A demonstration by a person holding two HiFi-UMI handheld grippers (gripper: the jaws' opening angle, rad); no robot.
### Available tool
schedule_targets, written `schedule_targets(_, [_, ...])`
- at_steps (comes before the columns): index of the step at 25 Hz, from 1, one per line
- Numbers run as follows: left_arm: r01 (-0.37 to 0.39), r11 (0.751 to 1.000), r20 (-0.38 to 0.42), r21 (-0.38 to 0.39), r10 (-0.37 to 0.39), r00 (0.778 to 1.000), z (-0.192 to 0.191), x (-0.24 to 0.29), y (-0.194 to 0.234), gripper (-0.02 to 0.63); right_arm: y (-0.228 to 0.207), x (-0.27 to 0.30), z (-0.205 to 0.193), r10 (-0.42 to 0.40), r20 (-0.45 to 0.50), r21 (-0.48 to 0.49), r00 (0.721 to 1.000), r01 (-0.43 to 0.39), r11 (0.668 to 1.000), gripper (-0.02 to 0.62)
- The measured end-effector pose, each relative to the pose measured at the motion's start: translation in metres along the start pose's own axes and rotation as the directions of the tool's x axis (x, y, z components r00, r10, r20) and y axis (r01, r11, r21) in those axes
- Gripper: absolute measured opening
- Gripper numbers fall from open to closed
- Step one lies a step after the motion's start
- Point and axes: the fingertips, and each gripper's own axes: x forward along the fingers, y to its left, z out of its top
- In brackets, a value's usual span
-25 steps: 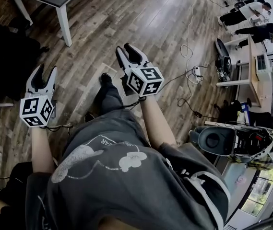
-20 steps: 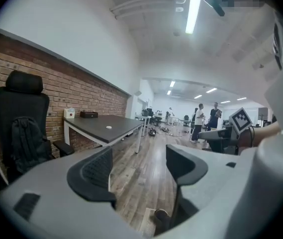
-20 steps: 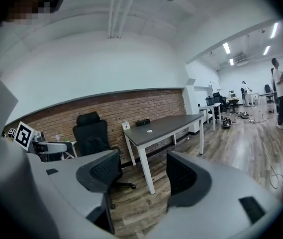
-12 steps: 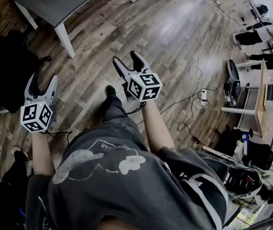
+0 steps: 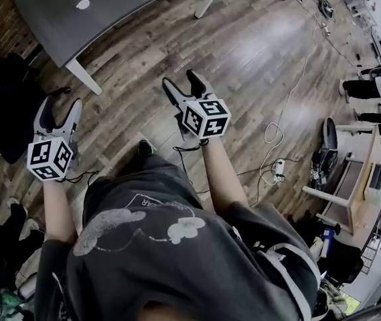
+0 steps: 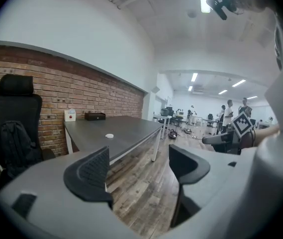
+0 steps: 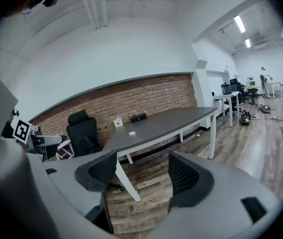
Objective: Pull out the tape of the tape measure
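Just opened wide, nothing between: left gripper (image 5: 61,105), right gripper (image 5: 181,80). Held out toward grey table (image 5: 123,9), presumably readying for small white disc (image 5: 83,4) there, likely the tape measure, still well apart.

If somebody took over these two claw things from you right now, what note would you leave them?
Left gripper: open, jaws have just been opening, nothing between them.
Right gripper: jaws likewise just been opening, empty.
Tape measure: not identifiable; a small white round thing lies on the dark table ahead, too small to tell.
Done: nothing yet.
Left: find the tape measure, hold it, pull out the tape.
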Motion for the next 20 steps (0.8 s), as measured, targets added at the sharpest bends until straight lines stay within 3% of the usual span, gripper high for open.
schedule_targets(5, [-0.027, 1.000, -0.014, 0.015, 0.027, 1.000, 0.009, 0.029, -0.011, 0.367, -0.019, 0.034, 0.011, 0.071, -0.033, -0.012, 0.997, -0.071, 0.997, 0.311])
schedule_targets(11, [-0.093, 0.995, -0.011, -0.022, 0.093, 0.996, 0.010, 0.049, 0.013, 0.367, -0.018, 0.072, 0.019, 0.124, -0.057, -0.029, 0.991, -0.125, 0.992, 0.311])
schedule_targets(20, [-0.073, 0.996, 0.000, -0.054, 0.073, 0.997, 0.012, 0.095, 0.035, 0.367, -0.024, 0.121, 0.039, 0.149, -0.076, -0.058, 0.986, -0.154, 0.986, 0.311])
